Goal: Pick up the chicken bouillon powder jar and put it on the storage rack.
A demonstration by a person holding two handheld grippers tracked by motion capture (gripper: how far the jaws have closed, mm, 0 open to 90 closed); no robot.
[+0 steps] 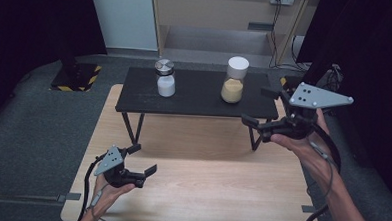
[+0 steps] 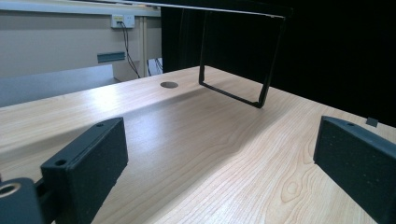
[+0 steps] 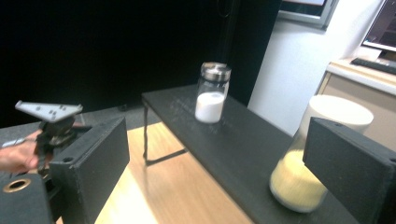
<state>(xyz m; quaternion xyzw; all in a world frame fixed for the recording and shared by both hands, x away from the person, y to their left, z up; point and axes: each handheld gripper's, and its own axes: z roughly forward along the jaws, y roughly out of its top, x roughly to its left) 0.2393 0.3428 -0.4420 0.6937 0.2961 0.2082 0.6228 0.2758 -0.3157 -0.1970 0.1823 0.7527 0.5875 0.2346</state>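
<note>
Meanwhile, at a pale wooden table (image 1: 205,191), a person holds a two-jaw gripper in each hand, both forearms entering from the near edge in the high view. Raised at the right, the right gripper (image 1: 261,107) points leftward toward a jar of yellow grains (image 1: 233,82), its jaws spread wide with nothing between them; the hand (image 1: 303,140) cups the tool from below, wrist bent back, and the grey three-cornered plate rides on top. That white-lidded jar stands at the right part of a low black shelf (image 1: 194,103) set across the far half of the table, just beside the gripper's tips but apart from them. In the right gripper view the jar (image 3: 303,177) sits close ahead, partly behind the right-hand jaw. Farther left on the shelf stands a metal-lidded jar of white powder (image 1: 165,79), well apart from the first. Low at the near left, the left gripper (image 1: 144,161) rests in an upturned palm just above the tabletop, jaws likewise spread and empty, aimed across the bare wood toward the shelf's leg (image 2: 266,88).
</note>
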